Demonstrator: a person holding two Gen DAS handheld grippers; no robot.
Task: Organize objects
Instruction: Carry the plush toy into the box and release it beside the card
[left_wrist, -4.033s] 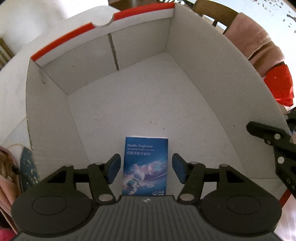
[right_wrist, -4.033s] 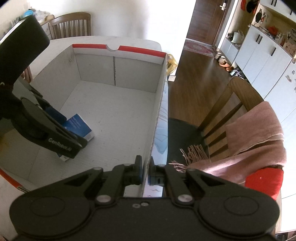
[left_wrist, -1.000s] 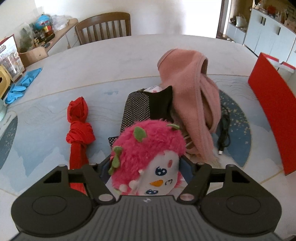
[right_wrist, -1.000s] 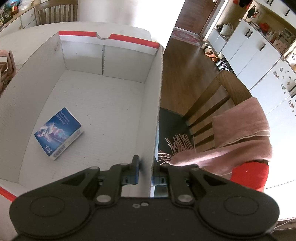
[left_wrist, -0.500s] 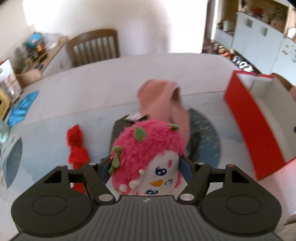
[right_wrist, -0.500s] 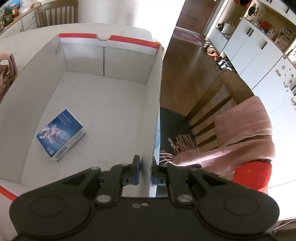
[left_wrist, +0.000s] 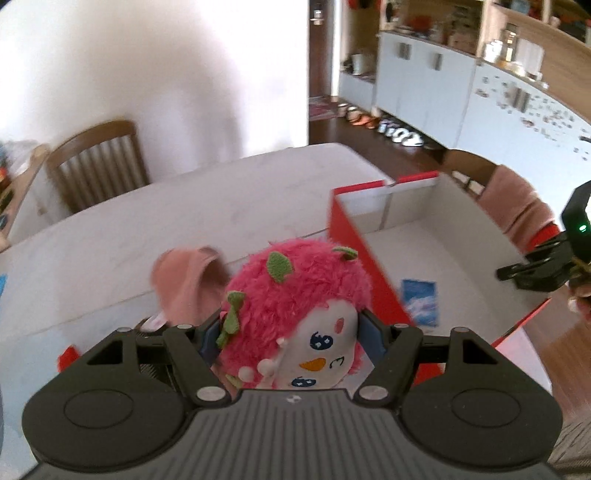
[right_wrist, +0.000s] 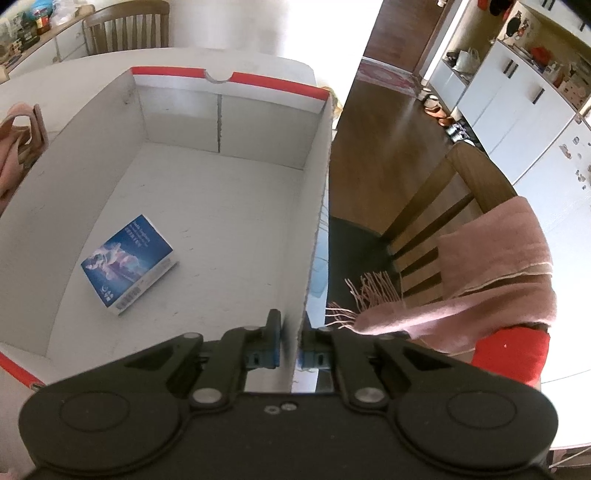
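Home dining room – wooden chair (left_wrist: 98, 166), white cabinets (left_wrist: 424, 88), shoes (left_wrist: 388, 127) by the door

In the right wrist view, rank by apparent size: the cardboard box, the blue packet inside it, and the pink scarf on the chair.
1. cardboard box, largest by far.
2. pink scarf.
3. blue packet, smallest, though it lies farther from the camera than the scarf's fringe.

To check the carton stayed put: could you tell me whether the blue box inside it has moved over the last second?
No. In the right wrist view the blue box lies flat in the same spot on the carton floor, near its left wall.
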